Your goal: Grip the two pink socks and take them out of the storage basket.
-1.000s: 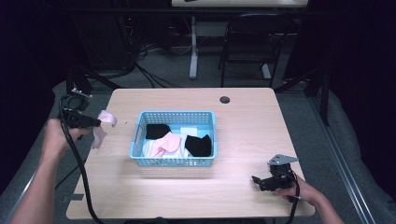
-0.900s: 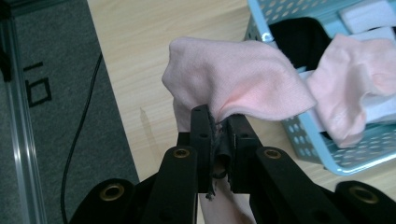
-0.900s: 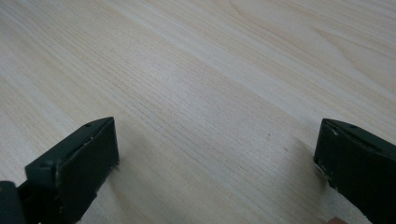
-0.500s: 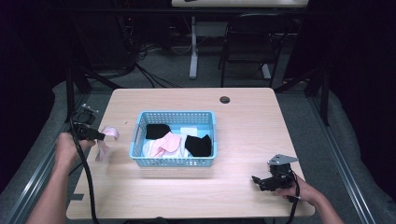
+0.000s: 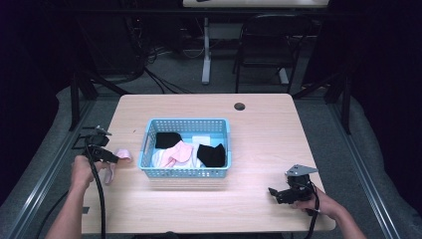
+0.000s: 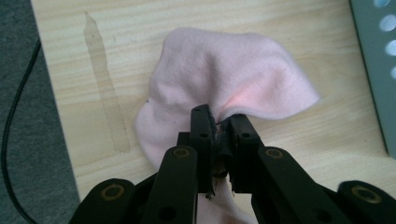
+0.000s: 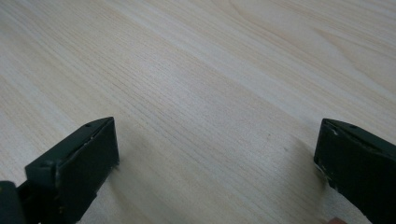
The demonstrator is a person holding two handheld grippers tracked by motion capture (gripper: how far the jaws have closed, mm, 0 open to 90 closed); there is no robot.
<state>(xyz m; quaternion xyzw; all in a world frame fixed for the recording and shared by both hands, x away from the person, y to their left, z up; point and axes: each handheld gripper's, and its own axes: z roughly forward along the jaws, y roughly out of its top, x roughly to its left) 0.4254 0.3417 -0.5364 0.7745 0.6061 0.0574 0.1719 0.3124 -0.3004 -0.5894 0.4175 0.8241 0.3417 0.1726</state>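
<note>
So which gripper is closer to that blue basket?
Left. The left gripper, shut on a pink sock, is just beside the blue basket; the right gripper rests farther off, near the table's front edge.

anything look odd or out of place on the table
Only small things. A strip of clear tape is stuck to the wood near the table's left edge, beside the pink sock that the left gripper pinches. The blue basket sits straight.

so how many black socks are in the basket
2. One black sock lies at the back left of the blue basket, the other at the front right. More may be hidden under the pile.
</note>
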